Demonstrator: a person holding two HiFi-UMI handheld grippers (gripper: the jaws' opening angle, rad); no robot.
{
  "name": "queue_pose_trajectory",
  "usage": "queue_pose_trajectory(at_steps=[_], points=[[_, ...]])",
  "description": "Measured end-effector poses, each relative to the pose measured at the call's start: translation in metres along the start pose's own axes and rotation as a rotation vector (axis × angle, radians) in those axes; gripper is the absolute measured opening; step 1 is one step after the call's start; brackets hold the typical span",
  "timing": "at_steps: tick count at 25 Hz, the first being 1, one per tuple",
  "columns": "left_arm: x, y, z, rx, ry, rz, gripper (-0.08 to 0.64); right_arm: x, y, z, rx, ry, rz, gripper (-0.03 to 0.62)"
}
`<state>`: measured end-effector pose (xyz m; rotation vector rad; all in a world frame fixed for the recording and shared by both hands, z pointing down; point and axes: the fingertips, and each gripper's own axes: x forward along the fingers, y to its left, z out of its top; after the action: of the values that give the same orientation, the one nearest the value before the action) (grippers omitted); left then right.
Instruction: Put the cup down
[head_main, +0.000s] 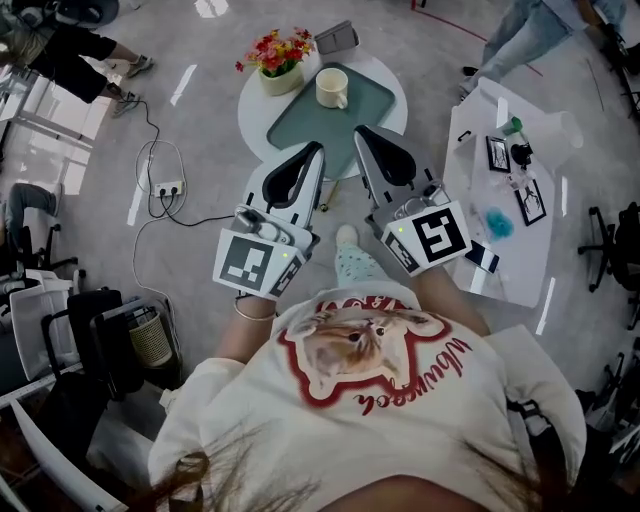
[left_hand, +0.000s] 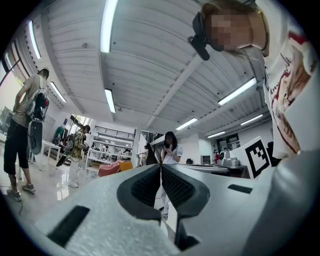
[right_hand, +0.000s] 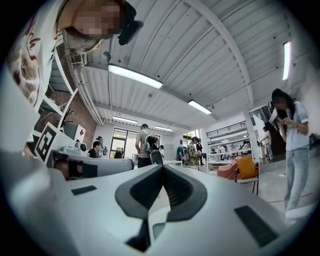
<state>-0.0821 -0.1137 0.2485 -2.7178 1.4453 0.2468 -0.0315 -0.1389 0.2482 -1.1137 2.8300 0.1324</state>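
A cream cup (head_main: 332, 88) with a handle stands upright on a grey-green tray (head_main: 370, 105) on a small round white table (head_main: 392, 75), seen in the head view. My left gripper (head_main: 319, 147) and right gripper (head_main: 361, 130) are held side by side just short of the table, tips near the tray's near edge. Neither touches the cup. Both are shut with nothing between the jaws. In the left gripper view the left gripper (left_hand: 160, 166) points up at the ceiling, and so does the right gripper (right_hand: 163, 167) in its own view. The cup does not appear in either gripper view.
A pot of red and yellow flowers (head_main: 278, 62) and a grey box (head_main: 336, 38) sit on the round table. A white table (head_main: 505, 215) with small items stands to the right. A power strip and cables (head_main: 165, 185) lie on the floor at left. Several people stand around the room.
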Motion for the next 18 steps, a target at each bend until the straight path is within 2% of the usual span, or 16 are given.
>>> queue_pose_trajectory(at_steps=[10, 18], points=[[-0.077, -0.056, 0.012, 0.004, 0.001, -0.035, 0.021, -0.065, 0.062, 0.022, -0.005, -0.024, -0.037, 0.028], [-0.098, -0.09, 0.013, 0.015, 0.009, -0.064, 0.018, -0.101, 0.082, 0.02, 0.022, -0.018, -0.037, 0.028]])
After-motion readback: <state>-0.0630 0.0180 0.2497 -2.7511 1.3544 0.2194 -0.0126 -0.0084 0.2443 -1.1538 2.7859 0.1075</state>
